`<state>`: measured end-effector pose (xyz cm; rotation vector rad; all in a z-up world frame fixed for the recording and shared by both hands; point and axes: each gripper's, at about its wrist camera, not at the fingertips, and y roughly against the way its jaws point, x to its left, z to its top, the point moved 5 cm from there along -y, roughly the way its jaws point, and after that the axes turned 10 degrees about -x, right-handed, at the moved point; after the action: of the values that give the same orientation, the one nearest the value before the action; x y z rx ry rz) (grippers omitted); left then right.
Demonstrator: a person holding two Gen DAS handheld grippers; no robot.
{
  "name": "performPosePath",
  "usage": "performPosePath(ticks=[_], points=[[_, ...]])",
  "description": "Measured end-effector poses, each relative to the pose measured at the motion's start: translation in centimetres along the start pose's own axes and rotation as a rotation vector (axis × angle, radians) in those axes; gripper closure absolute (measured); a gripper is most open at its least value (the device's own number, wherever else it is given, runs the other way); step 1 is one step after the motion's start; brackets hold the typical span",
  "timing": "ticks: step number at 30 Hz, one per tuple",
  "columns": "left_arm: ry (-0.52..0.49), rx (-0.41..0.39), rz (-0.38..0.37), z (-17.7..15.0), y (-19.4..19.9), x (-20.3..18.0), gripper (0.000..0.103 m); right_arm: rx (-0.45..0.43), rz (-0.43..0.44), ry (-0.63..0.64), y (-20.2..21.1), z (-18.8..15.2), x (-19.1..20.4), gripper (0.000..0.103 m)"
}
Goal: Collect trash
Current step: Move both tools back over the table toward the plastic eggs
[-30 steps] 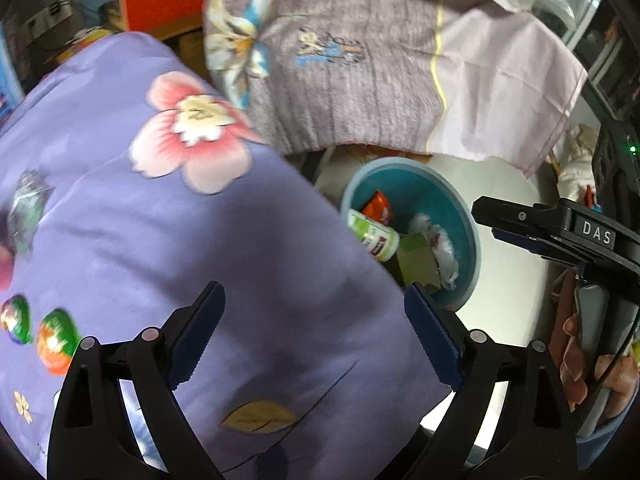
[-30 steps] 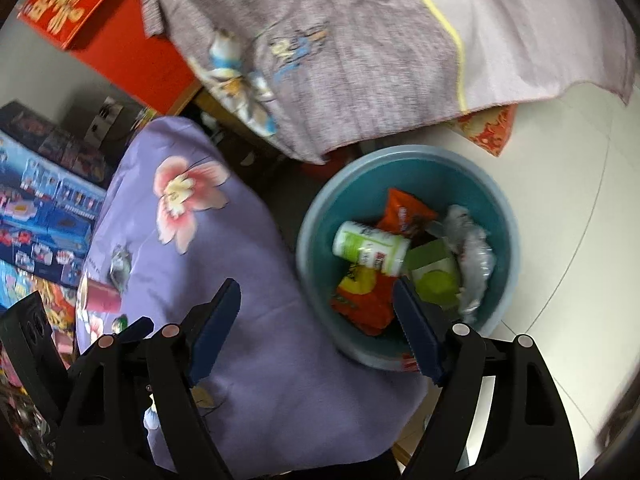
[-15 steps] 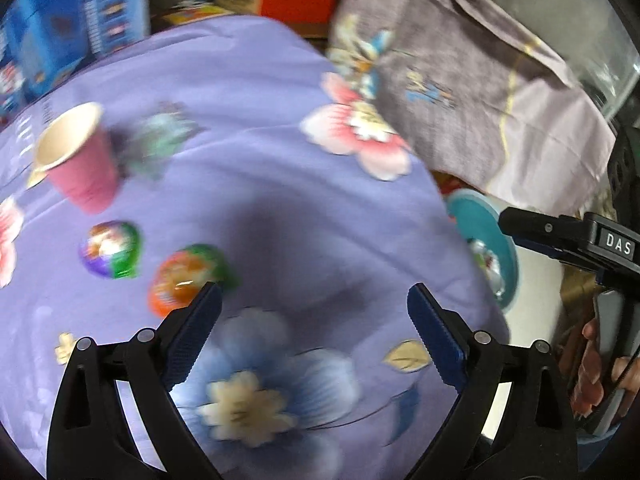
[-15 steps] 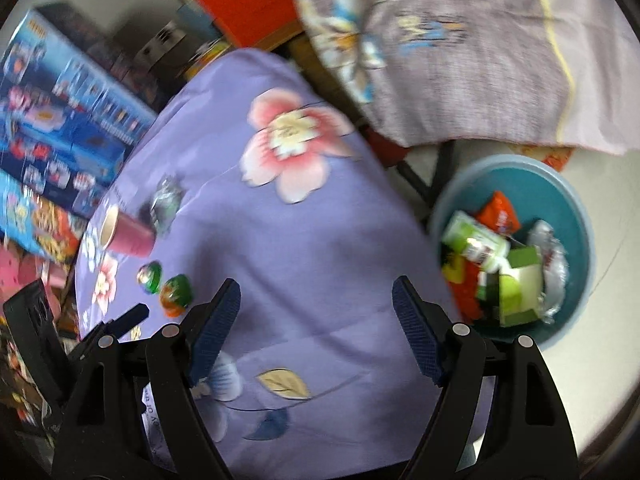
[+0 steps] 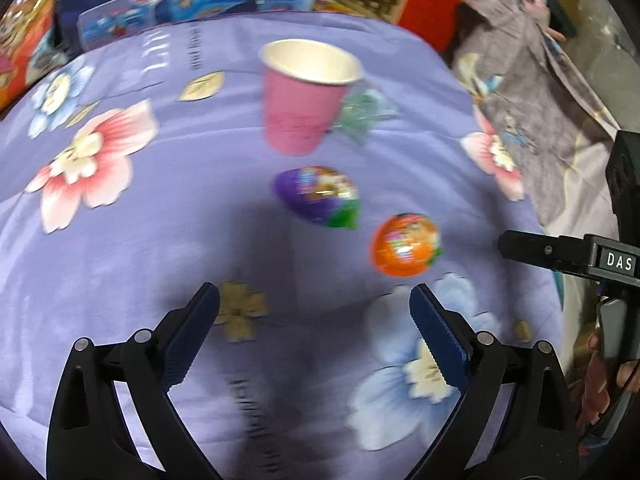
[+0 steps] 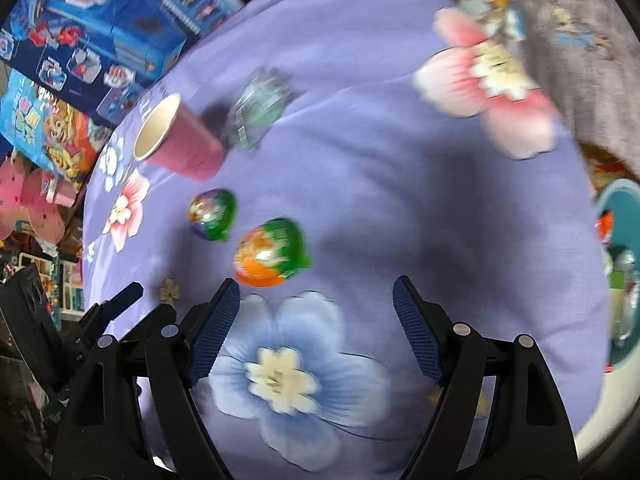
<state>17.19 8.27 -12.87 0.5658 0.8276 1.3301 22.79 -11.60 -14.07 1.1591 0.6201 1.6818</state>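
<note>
Trash on the counter: pink cup, crumpled wrapper, two foil eggs. Left tool and right tool gape wide, empty.

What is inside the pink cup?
The pink cup stands upright on the flowery purple cloth. Its inside wall looks plain pale, with nothing poking out. The very bottom is hidden by the rim, so something small could be down there.

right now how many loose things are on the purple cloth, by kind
pink paper cup: 1
egg-shaped foil-wrapped items: 2, one purple, one orange
crumpled greenish wrapper: 1
total: 4
</note>
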Motion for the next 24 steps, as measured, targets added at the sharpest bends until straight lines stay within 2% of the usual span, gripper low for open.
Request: performPosePath(ticks=[6,11,17,22,24], points=[[0.045,-0.002,0.021,-0.5,-0.1,3.8,0.007,0.017,-0.022,0.024,-2.8,-0.2,2.7,0.028],[0.082,-0.002,0.020,-0.7,-0.1,5.9,0.007,0.017,-0.050,0.022,-4.3,0.1,3.3,0.028],[0.101,0.001,0.004,-0.8,-0.3,6.8,0.007,0.020,-0.086,0.047,-5.4,-0.2,3.9,0.040],[0.098,0.005,-0.005,-0.9,-0.7,6.7,0.007,0.001,-0.115,0.087,-5.6,-0.3,4.1,0.043],[0.097,0.006,-0.006,-0.9,-0.8,6.6,0.007,-0.005,-0.132,0.123,-5.7,-0.4,4.3,0.049]])
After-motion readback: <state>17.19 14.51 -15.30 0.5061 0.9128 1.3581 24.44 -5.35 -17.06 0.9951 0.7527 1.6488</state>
